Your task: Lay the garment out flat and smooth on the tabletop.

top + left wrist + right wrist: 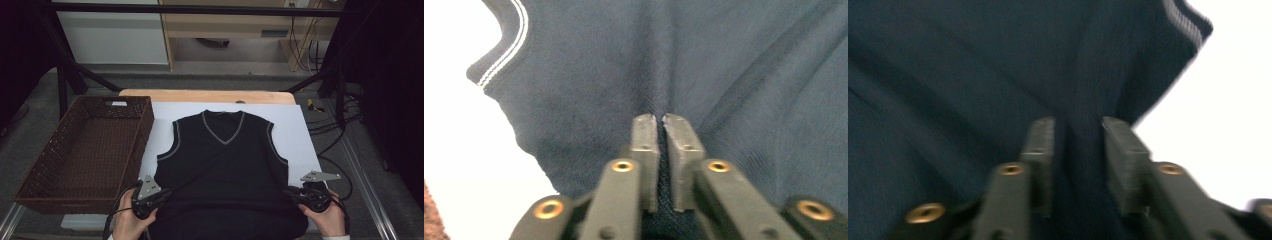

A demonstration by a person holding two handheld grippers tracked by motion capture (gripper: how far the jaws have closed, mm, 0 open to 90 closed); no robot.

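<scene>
The dark knitted sleeveless vest (222,160), soft and limp beside the brown wicker basket (87,150), lies flat on the worktop, each hand-held gripper, left (659,120) and right (1078,125), clamped on its bottom hem, the best hold.

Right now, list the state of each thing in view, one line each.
Vest: spread flat, front up, hem pinched at both sides.
Basket: upright, empty.
Left gripper: shut on the vest.
Right gripper: shut on a fold of the vest.
</scene>
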